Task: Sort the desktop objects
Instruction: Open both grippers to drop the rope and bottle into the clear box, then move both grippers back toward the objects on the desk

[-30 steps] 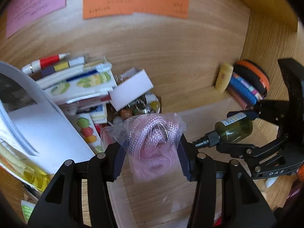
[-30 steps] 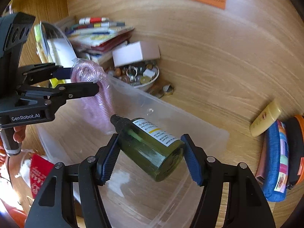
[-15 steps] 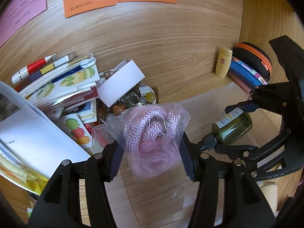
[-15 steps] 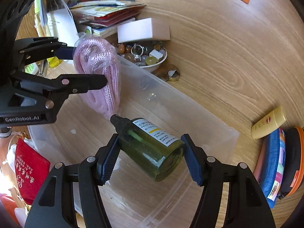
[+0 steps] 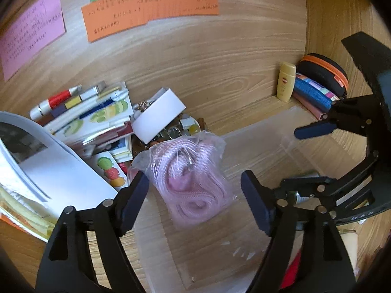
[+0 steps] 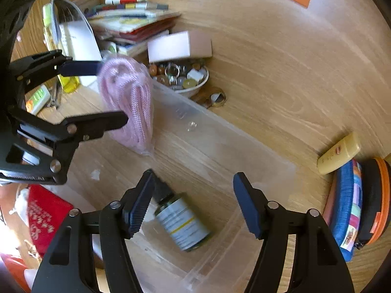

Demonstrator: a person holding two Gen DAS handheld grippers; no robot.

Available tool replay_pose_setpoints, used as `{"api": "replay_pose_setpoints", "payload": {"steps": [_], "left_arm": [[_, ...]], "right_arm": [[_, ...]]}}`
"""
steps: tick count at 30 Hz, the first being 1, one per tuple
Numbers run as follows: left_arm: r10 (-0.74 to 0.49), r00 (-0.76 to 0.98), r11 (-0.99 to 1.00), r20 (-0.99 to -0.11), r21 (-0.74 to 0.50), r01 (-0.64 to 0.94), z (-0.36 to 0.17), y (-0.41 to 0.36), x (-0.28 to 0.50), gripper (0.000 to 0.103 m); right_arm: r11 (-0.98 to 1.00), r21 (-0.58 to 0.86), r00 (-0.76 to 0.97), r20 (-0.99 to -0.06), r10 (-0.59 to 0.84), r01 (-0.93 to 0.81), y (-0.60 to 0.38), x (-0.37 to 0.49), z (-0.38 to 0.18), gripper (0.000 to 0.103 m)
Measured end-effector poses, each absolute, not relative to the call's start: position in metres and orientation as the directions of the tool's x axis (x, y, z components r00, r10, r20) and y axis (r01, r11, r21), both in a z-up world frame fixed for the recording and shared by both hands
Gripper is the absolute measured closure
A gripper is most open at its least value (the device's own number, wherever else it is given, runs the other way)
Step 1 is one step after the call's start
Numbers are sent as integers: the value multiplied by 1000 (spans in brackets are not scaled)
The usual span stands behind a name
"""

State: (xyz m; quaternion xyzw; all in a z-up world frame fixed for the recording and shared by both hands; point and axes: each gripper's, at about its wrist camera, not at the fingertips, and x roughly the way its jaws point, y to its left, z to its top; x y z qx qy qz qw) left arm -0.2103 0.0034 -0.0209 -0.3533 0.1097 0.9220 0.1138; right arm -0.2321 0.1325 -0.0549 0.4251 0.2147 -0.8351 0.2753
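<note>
— Wooden desk (image 6: 281,78) with a wood back panel and coloured notes (image 5: 151,7) pinned up; clutter piled left. What's the biggest thing in play?

— Clear plastic bin (image 6: 220,146), lying open on the desk under both tools. Left of it sits a stack of booklets (image 5: 92,119), then a white box (image 5: 158,114) over a bowl of trinkets (image 6: 180,78); pouches (image 6: 356,202) and a yellow tube (image 6: 339,153) sit far right.

— And the grippers?

— Left gripper (image 5: 195,197) has its jaws spread wide, nothing pinched. Right gripper (image 6: 193,202) likewise stands apart, holding nothing.

— Where are the items?

— Bagged pink rope (image 5: 190,180), a braided coil in crinkly film, hangs between the left jaws over the bin's near end; whether it touches the floor I can't tell. Green bottle (image 6: 180,222), black cap, white label with a yellow stripe, lies on its side on the bin floor between the right jaws.

— How to finish well?

— I'd lift both tools straight up, jaws kept wide, so no pad snags the film or rolls the bottle.
</note>
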Motion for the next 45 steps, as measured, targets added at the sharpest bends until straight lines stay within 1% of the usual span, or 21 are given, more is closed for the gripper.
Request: {"api": "replay_pose_setpoints", "payload": {"steps": [1, 2, 3, 11, 19, 21, 24, 28, 29, 32, 34, 38, 42, 45], "left_arm": [[132, -726, -949, -674, 127, -290, -19, 4, -208, 21], [132, -733, -947, -667, 133, -292, -15, 5, -204, 18], [132, -739, -947, -660, 136, -291, -12, 6, -201, 16], [122, -785, -950, -607, 159, -270, 11, 9, -173, 9], [121, -825, -949, -551, 180, -260, 32, 13, -141, 8], [124, -837, -950, -533, 181, -255, 37, 11, -129, 7], [133, -850, -952, -509, 173, -252, 42, 7, -114, 5], [132, -868, -961, -478, 153, -230, 48, -2, -94, 5], [130, -876, -965, -464, 142, -218, 51, -8, -86, 4], [125, -893, -976, -432, 109, -189, 54, -21, -68, 2], [116, -901, -980, -419, 97, -171, 55, -28, -57, 1], [83, -914, -988, -397, 84, -126, 51, -44, -34, 1], [35, -917, -992, -397, 96, -79, 37, -53, -15, 1], [11, -908, -995, -418, 90, -53, 21, -57, -2, 1]], "right_arm": [[-760, -124, -497, -820, -283, 638, 135, -229, -50, 32], [-761, -123, -502, -815, -289, 637, 136, -227, -46, 26], [-761, -123, -508, -810, -293, 636, 138, -226, -43, 24], [-779, -138, -566, -765, -308, 612, 156, -199, -14, 22], [-800, -147, -632, -701, -331, 582, 183, -163, 15, 21], [-803, -157, -655, -677, -337, 575, 189, -152, 22, 17], [-809, -177, -694, -634, -341, 560, 198, -137, 31, 15], [-824, -187, -736, -582, -346, 535, 213, -114, 39, 13], [-828, -183, -742, -572, -349, 530, 218, -110, 40, 10], [-849, -161, -767, -535, -354, 504, 233, -96, 42, 8], [-862, -155, -781, -520, -345, 484, 240, -91, 41, 7], [-890, -124, -799, -508, -322, 438, 257, -80, 33, 6], [-917, -106, -811, -514, -280, 384, 270, -71, 17, 6], [-942, -84, -823, -516, -238, 326, 282, -57, -2, 6]]}}
